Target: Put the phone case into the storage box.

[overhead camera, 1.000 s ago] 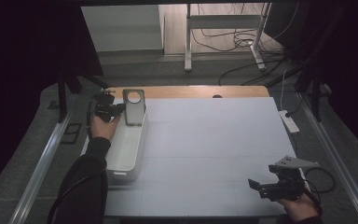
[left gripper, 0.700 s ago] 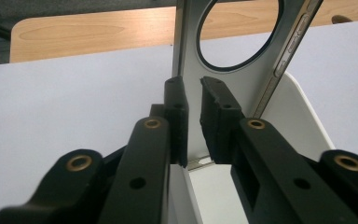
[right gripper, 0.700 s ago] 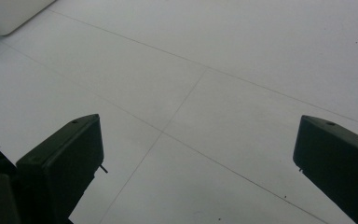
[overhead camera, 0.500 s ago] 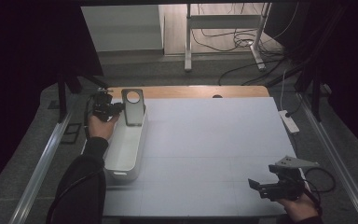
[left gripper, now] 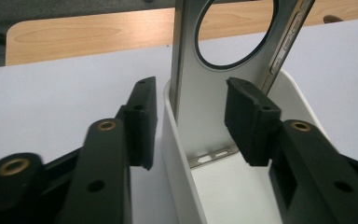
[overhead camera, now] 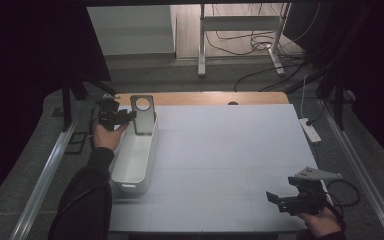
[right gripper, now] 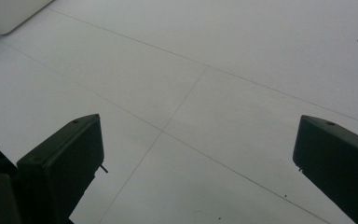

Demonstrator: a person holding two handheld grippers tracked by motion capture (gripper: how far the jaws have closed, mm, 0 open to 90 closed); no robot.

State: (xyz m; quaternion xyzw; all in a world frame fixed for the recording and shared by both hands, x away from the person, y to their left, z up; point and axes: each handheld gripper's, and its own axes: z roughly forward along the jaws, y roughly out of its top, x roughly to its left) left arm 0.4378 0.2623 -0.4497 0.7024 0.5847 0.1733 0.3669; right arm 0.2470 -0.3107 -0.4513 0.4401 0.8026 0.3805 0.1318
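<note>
A grey metal plate (overhead camera: 143,117) with a round hole near its top stands upright at the far end of a long white bin (overhead camera: 130,176) on the left of the table. My left gripper (overhead camera: 126,116) is level with the plate, just left of it. In the left gripper view that gripper (left gripper: 191,122) is open, with one jaw outside the bin wall (left gripper: 177,154) and the other inside the bin, and the plate (left gripper: 205,93) stands just beyond the pads. My right gripper (overhead camera: 273,198) is open and holds nothing, low over the table's front right (right gripper: 196,154).
A white mat (overhead camera: 230,150) covers the table, with a wooden strip (overhead camera: 205,98) showing along the far edge. A white power strip (overhead camera: 310,130) lies off the right edge. A corner of the bin (right gripper: 9,14) shows in the right gripper view. Cables and a metal frame lie on the floor behind.
</note>
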